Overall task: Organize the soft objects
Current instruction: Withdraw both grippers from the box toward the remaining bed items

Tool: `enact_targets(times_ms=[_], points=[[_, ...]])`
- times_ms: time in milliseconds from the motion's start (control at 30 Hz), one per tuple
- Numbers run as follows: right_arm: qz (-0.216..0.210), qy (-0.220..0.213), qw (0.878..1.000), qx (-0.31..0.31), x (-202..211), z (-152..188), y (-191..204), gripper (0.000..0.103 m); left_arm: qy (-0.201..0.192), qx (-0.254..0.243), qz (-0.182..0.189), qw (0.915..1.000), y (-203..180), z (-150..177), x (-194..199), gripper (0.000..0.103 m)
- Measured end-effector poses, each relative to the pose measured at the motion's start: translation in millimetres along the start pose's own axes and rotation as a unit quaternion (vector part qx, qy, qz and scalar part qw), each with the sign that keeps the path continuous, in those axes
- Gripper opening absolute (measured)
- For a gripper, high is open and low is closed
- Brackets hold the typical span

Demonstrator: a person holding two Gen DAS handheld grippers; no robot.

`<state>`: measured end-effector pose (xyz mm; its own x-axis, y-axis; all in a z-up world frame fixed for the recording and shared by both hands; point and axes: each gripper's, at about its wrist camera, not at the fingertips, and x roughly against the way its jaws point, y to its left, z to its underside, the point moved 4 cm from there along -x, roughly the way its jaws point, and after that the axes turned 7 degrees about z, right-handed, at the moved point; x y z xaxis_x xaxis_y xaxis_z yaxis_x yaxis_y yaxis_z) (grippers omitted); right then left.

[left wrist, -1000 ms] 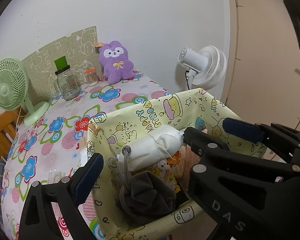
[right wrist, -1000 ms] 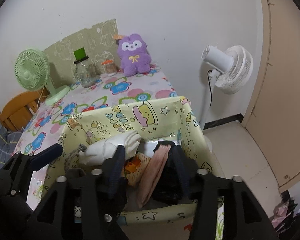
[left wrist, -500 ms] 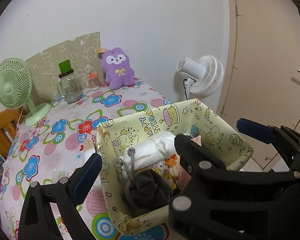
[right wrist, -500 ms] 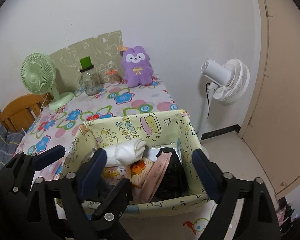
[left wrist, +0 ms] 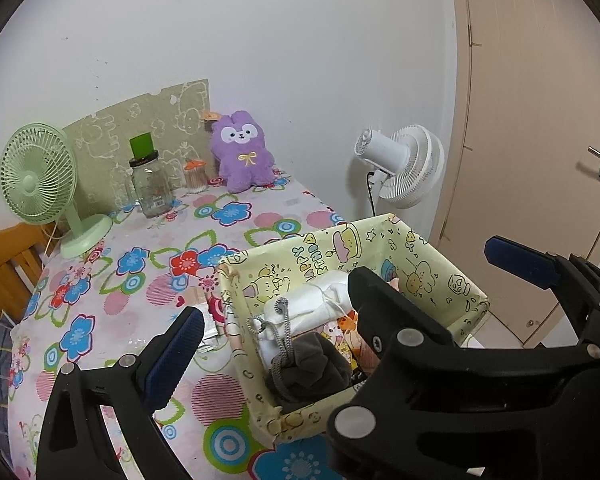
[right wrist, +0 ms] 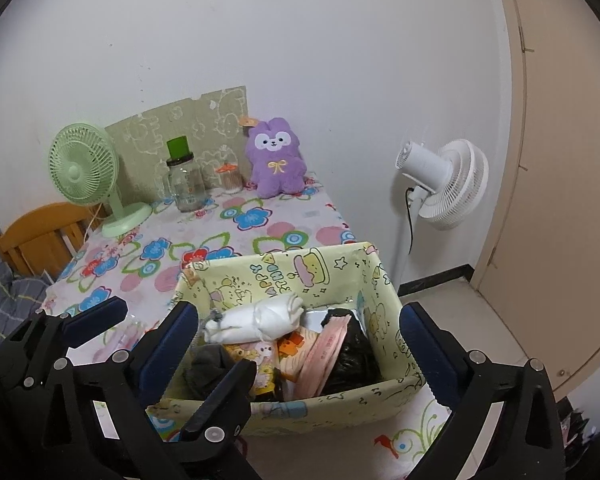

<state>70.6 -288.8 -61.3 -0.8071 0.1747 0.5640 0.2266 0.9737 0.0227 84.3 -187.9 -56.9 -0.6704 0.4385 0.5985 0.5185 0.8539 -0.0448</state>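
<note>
A yellow cartoon-print storage box [left wrist: 420,252] [right wrist: 332,398] sits at the table's near right corner. Inside lie a white rolled cloth [left wrist: 320,296] [right wrist: 256,318], a dark grey drawstring pouch [left wrist: 312,368] [right wrist: 208,364], a pink packet [right wrist: 326,356], a black bag [right wrist: 354,358] and printed packets. My left gripper [left wrist: 336,292] is open and empty, held above the box. My right gripper [right wrist: 298,344] is open and empty, its fingers either side of the box. A purple plush rabbit [left wrist: 242,152] [right wrist: 276,158] sits at the back of the table.
A green desk fan [left wrist: 40,176] [right wrist: 86,172], a glass jar with a green lid [left wrist: 150,188] [right wrist: 184,184] and a small toothpick jar [left wrist: 196,178] stand at the back. A white floor fan [right wrist: 444,184] stands right of the table; a wooden chair [right wrist: 36,240] is at left.
Both grippers have pulled back and up from the box. The right gripper, shut one second ago, has opened wide. The box now looks smaller and farther.
</note>
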Motion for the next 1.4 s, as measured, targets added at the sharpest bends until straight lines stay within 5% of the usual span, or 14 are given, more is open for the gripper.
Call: enact_targets(times_ms=[867,1400], points=[[-0.032,-0.037,0.998,0.032,35,-11,66,0.101,-0.039,0.017,-0.027,0.9987,51,4,51,0.1],[-0.077,-0.023,0.995,0.053,24,-7,116,0.089,-0.036,0.041,-0.063,0.9965,98,18,59,0.097]])
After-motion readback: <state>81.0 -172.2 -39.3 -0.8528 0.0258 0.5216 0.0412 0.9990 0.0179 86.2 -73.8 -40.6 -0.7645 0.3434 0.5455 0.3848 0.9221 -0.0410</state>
